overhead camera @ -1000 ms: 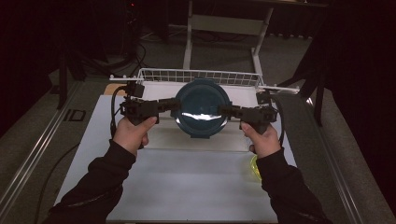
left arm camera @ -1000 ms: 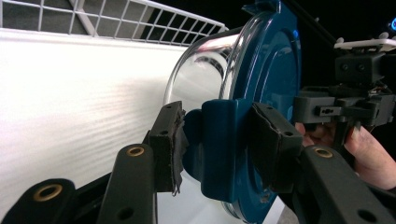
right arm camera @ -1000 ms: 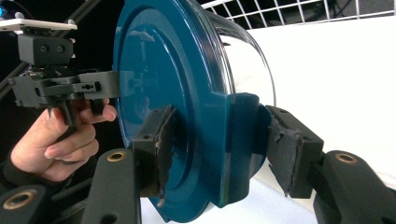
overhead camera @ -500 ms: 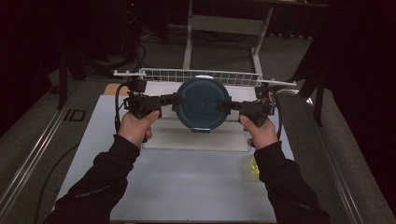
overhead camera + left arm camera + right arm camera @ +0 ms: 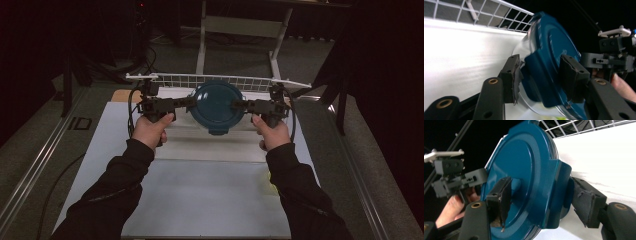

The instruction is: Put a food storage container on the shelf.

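A round clear container with a dark blue lid [image 5: 216,106] hangs tilted between my two grippers, just in front of the wire rack. My left gripper [image 5: 192,103] grips its left clasp; in the left gripper view the pads [image 5: 512,75] press both sides of that clasp [image 5: 536,72]. My right gripper [image 5: 239,105] straddles the right clasp [image 5: 554,192]. Its jaws have just been opening, and the clasp still stands between them with a thin gap at the lid-side pad [image 5: 501,195]. Each gripper view also shows the other hand's gripper [image 5: 614,50] [image 5: 451,177] farther off.
A white wire rack [image 5: 215,79] runs along the table's far edge, right behind the container. The white table top [image 5: 210,200] stretches toward the person. A small yellow-green thing [image 5: 272,187] lies by the right sleeve. A metal frame [image 5: 240,25] stands beyond the table.
Both hands have carried the container away from the person, up to the wire rack. The bright glare on the lid is gone.
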Tool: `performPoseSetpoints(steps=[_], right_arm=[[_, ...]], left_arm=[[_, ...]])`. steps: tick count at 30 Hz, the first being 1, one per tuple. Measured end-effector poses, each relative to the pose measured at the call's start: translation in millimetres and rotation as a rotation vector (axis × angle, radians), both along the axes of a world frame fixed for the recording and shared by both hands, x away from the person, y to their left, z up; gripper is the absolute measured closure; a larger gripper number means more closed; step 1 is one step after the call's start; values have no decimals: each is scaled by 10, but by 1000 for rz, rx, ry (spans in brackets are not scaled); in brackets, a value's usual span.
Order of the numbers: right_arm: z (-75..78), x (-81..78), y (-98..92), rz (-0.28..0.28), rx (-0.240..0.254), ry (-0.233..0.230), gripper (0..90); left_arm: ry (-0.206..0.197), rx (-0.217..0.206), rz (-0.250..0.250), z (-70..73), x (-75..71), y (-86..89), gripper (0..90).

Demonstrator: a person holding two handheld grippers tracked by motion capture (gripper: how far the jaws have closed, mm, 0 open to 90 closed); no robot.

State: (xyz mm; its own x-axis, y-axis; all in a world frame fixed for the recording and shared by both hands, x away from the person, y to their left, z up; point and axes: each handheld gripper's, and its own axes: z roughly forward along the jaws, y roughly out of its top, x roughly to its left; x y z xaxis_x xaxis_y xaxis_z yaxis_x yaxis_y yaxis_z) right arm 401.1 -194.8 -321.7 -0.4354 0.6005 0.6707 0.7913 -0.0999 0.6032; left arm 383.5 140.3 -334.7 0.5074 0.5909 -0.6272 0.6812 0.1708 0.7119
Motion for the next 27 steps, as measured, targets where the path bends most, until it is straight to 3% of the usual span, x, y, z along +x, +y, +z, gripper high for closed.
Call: performPoseSetpoints(steps=[4,8,11,14,15,18,22,26,27], right_arm=[[-64,89,30,-23,23,31,312],[-71,119,49,-40,23,22,305],[-51,146,47,-29,3,14,295],[25,106,44,-59,-82,-65,308],[60,88,38,-63,-115,-88,311],[149,24,8,-71,-177,-145,315],[245,-88,-67,-76,-201,-201,341],[297,-197,-83,-51,-191,-230,377],[323,-318,-57,-27,-202,-268,392]], left_arm=[[13,-7,12,-15,78,-2,580],[16,-6,6,-13,104,-2,582],[-13,14,18,2,75,30,544],[-29,16,19,22,34,65,522],[-65,30,18,58,-42,83,521],[-109,50,8,106,-176,105,512],[-168,90,1,140,-360,133,484],[-206,94,-9,120,-493,148,480],[-236,85,-23,92,-581,151,467]])
